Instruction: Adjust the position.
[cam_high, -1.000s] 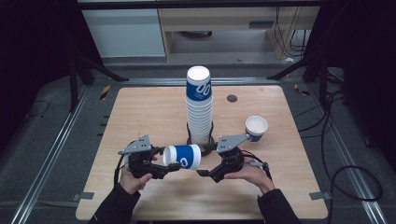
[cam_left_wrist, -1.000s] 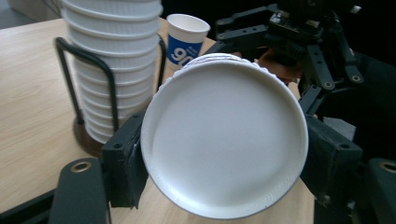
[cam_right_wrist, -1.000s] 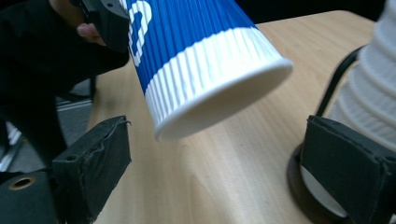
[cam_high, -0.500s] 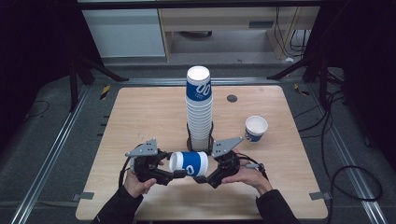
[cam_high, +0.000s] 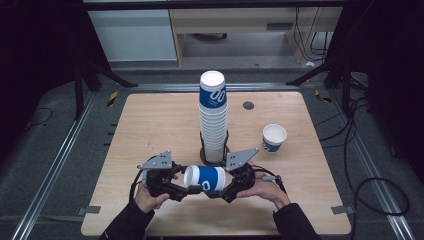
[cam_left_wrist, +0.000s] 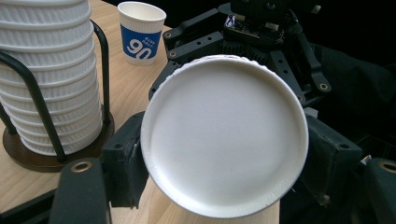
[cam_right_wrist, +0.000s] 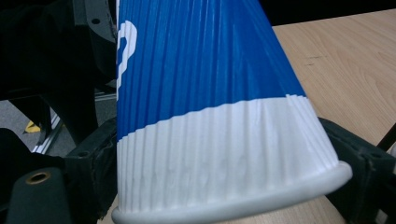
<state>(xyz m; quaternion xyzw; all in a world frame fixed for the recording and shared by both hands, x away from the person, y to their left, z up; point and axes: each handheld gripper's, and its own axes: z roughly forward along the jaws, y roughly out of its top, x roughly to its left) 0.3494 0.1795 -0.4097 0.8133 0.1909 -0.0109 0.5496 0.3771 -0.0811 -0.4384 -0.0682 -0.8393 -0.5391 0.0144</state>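
left gripper (cam_high: 184, 187): clamped on the narrow base of paper cup (cam_high: 205, 178) | right gripper (cam_high: 220, 190): jaws just closing onto its rim end | cup: sideways above table (cam_high: 150, 120), near edge, before cup stack (cam_high: 213, 117) | lone cup (cam_high: 274, 137): right, well apart

The pale wooden worktop (cam_high: 150, 130) with rounded corners stands on a grey carpeted floor (cam_high: 45, 150). Metal rails (cam_high: 55, 165) run along both its sides, and black cables (cam_high: 370, 185) curl over the carpet at the right. Black tripod legs (cam_high: 95, 75) splay out at the far left and right. Behind stand a white cabinet (cam_high: 132, 35) and a light wooden desk (cam_high: 235, 20). The edges of the room lie in darkness.
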